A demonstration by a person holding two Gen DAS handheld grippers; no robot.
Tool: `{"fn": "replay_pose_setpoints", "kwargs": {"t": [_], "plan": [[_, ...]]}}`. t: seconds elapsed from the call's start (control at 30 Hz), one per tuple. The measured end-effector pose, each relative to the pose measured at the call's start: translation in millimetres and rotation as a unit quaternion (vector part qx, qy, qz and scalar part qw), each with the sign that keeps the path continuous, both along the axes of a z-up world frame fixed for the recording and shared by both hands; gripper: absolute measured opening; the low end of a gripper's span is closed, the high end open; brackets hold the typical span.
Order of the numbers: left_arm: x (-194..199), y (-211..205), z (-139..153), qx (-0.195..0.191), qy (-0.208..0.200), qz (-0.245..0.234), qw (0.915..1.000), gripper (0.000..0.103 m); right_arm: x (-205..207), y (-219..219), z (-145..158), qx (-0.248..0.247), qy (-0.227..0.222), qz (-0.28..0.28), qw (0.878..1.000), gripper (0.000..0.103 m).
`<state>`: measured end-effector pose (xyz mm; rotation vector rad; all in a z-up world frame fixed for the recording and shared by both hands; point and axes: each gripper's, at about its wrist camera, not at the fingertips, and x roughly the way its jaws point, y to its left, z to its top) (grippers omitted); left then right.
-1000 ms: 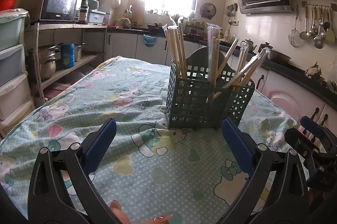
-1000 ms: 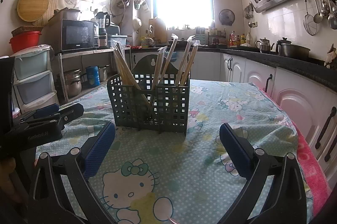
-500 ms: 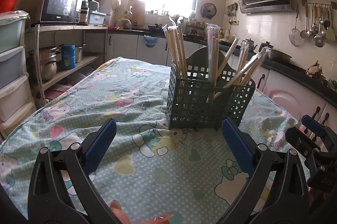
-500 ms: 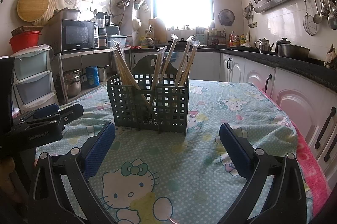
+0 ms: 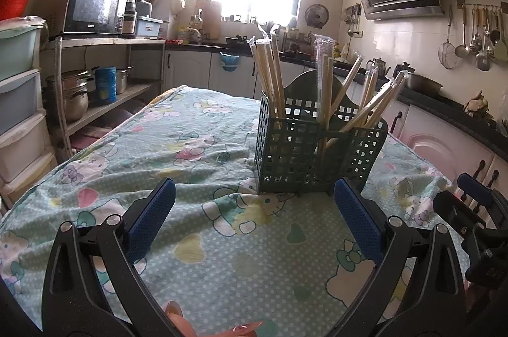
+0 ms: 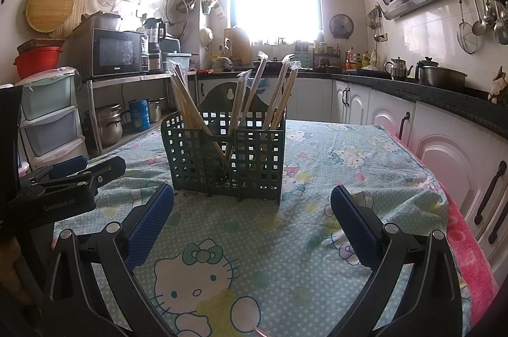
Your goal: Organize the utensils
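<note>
Where the left wrist view looks out, one dark green caddy (image 5: pixel 317 149) is seen standing upright on the surface (image 5: pixel 197 153), which is covered by a soft, wrinkled cloth with cartoon cats and dots. The caddy is made of plastic with square holes, like a grid, and it is split into compartments. Several bunches of wooden chopsticks (image 5: pixel 270 73) in clear wrappers are stuck in it, leaning out at different angles; an exact count cannot be made. The left tool (image 5: pixel 254 218) is held wide apart, with nothing between its two blue, bumpy pads, and the caddy is seen just past it. The right tool (image 5: pixel 476 210) is seen at the right edge, low over the cloth.

In the right wrist view, the same caddy (image 6: pixel 227 153) is seen near the middle of the surface (image 6: pixel 349 153), with about five wrapped bunches of chopsticks (image 6: pixel 279 92) counted. The right tool (image 6: pixel 252 224) is spread wide, and nothing is gripped or touched by its pads. The left tool (image 6: pixel 63 188) is seen at the left, well apart from the caddy.
</note>
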<state>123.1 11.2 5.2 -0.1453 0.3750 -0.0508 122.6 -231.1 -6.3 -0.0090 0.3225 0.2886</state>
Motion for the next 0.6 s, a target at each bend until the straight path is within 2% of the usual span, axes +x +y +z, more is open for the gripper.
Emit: {"fn": "replay_pose_setpoints", "kwargs": {"t": [0.6], "plan": [[-1.1, 1.3, -0.4, 0.006, 0.004, 0.024, 0.9997, 0.092, 0.1, -1.2, 0.5, -0.004, 0.000, -0.013, 1.000, 0.097]]}}
